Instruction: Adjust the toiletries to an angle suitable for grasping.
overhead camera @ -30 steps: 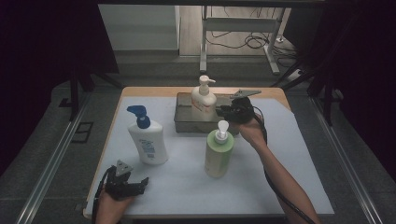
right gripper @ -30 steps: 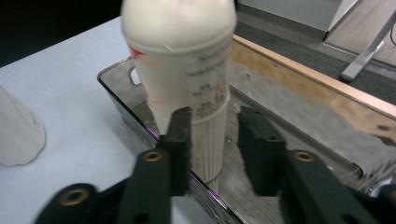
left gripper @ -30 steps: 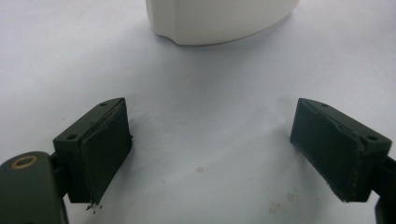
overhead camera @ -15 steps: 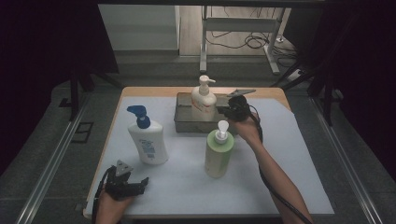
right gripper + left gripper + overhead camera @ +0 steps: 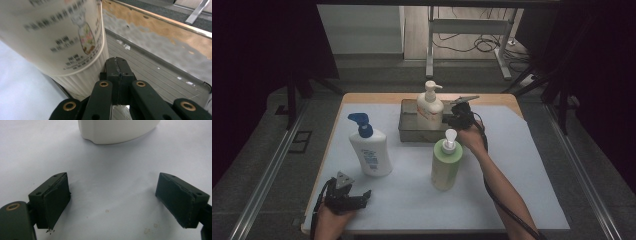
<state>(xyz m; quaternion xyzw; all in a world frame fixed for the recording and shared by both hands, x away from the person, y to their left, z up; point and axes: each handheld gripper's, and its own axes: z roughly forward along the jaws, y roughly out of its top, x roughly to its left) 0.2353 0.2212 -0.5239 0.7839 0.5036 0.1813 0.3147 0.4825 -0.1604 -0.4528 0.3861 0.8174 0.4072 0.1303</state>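
Three pump bottles stand on the white mat [image 5: 512, 165] of the table [image 5: 382, 98]. The cream bottle [image 5: 430, 107] stands upright in the grey metal tray [image 5: 408, 131] at the far middle; the white bottle with the blue pump [image 5: 370, 149] stands nearer on the left, and the green bottle [image 5: 445, 162] stands nearer in the middle, just in front of the tray.

The right gripper [image 5: 458, 117] sits at the tray's right part, just beside the cream bottle, with the person's right hand [image 5: 472, 138] behind it. Its jaws have just been closing and now stand pressed together — in the right gripper view the two pads meet along a single seam, with nothing between them. The right gripper [image 5: 118, 75] points down into the tray [image 5: 160, 72], its closed tip right at the ribbed lower wall of the cream bottle [image 5: 62, 37]; whether it touches the bottle cannot be told.

The left gripper [image 5: 346, 196] lies low over the mat at the near left corner, well apart from the tray. Its jaws stand wide — the left gripper [image 5: 112, 200] has only bare mat [image 5: 112, 182] between the pads, and the base of the white bottle [image 5: 117, 131] stands ahead of them, not touched.
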